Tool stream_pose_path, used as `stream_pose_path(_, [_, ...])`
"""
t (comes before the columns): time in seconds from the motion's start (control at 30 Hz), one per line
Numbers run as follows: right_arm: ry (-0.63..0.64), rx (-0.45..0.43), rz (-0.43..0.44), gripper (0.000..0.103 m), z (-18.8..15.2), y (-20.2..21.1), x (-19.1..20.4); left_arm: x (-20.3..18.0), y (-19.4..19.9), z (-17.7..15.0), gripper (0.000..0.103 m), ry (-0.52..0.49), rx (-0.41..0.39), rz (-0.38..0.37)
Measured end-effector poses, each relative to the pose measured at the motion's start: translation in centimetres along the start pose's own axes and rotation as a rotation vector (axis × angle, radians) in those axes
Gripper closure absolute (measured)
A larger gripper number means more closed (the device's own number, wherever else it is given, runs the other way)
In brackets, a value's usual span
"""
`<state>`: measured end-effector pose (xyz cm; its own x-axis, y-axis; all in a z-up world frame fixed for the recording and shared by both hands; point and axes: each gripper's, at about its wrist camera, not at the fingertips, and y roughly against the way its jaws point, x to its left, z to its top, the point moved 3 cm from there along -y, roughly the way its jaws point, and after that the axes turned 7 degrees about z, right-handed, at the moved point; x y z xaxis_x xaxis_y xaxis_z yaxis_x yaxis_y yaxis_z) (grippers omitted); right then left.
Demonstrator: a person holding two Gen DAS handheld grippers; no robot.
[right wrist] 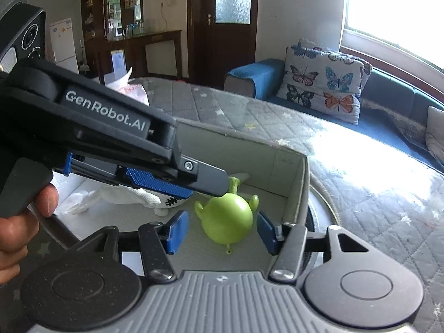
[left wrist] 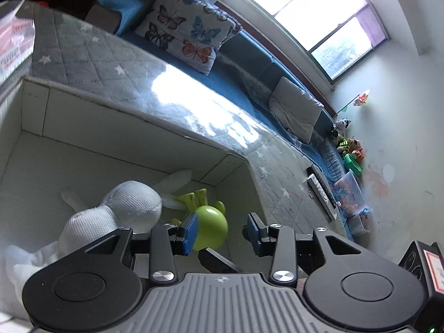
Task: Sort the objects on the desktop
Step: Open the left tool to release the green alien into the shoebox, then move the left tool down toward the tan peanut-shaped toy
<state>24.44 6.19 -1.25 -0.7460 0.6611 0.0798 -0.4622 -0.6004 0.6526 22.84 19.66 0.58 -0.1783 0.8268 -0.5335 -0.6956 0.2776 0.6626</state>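
Note:
A green round toy (right wrist: 227, 222) with small arms lies on the floor of an open white box (right wrist: 291, 177). My right gripper (right wrist: 222, 233) is open, its blue pads on either side of the toy with a gap on each side. A white plush rabbit (left wrist: 130, 205) lies in the box (left wrist: 111, 127) left of the green toy (left wrist: 211, 227). My left gripper (left wrist: 222, 233) is open and holds nothing, hovering over the box just above the toys. In the right wrist view the left gripper (right wrist: 199, 187) reaches in from the left, above the rabbit (right wrist: 133, 197).
The box stands on a grey quilted star-pattern table cover (left wrist: 91, 52). A plastic bag (left wrist: 14, 36) lies at the far left. Remote controls (left wrist: 322, 194) lie near the table's right edge. A blue sofa with a butterfly pillow (left wrist: 183, 27) runs behind. A person's hand (right wrist: 16, 238) holds the left gripper.

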Motion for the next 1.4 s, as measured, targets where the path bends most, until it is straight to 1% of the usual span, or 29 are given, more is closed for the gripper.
stream_pose_path(0.03, [0.000, -0.009, 0.002, 0.046, 0.0, 0.6, 0.0, -0.4, 0.5, -0.2, 0.062, -0.011, -0.007, 0.003])
stream_pose_path(0.13, [0.007, -0.030, 0.004, 0.041, -0.3, 2.3, 0.1, -1.4, 1.8, -0.9, 0.062, -0.043, -0.033, 0.007])
stream_pose_path(0.27, [0.018, -0.050, 0.010, 0.040, -1.1, 4.6, 0.6, -2.8, 3.5, -2.1, 0.062, -0.079, -0.065, 0.009])
stream_pose_path(0.3, [0.016, -0.056, 0.013, 0.038, -1.3, 5.0, 0.5, -3.2, 3.9, -2.4, 0.062, -0.087, -0.072, 0.009])
stream_pose_path(0.5, [0.011, -0.084, 0.018, 0.034, -3.2, 7.9, 0.9, -5.2, 5.9, -4.7, 0.062, -0.151, -0.098, 0.039])
stream_pose_path(0.63, [0.002, -0.098, 0.015, 0.033, -4.7, 9.9, 0.7, -6.5, 6.9, -6.6, 0.062, -0.199, -0.116, 0.076])
stream_pose_path(0.73, [-0.007, -0.109, 0.009, 0.030, -5.9, 11.3, 0.5, -7.2, 7.4, -8.1, 0.062, -0.232, -0.127, 0.111])
stream_pose_path(0.77, [-0.009, -0.112, 0.004, 0.027, -6.4, 11.9, 0.3, -7.4, 7.5, -8.5, 0.062, -0.241, -0.132, 0.120])
stream_pose_path(0.83, [-0.013, -0.118, -0.005, 0.027, -7.2, 12.7, 0.2, -7.8, 7.9, -9.4, 0.062, -0.262, -0.150, 0.135])
stream_pose_path(1.03, [-0.026, -0.107, -0.014, 0.027, -10.1, 14.6, -0.1, -8.7, 8.4, -11.7, 0.062, -0.322, -0.172, 0.147])
stream_pose_path(1.13, [-0.029, -0.096, -0.008, 0.027, -11.6, 14.9, 0.2, -9.1, 8.2, -12.9, 0.062, -0.360, -0.177, 0.170])
stream_pose_path(1.4, [-0.072, -0.062, 0.014, 0.029, -13.9, 14.2, 0.2, -9.4, 6.3, -15.2, 0.062, -0.397, -0.129, 0.225])
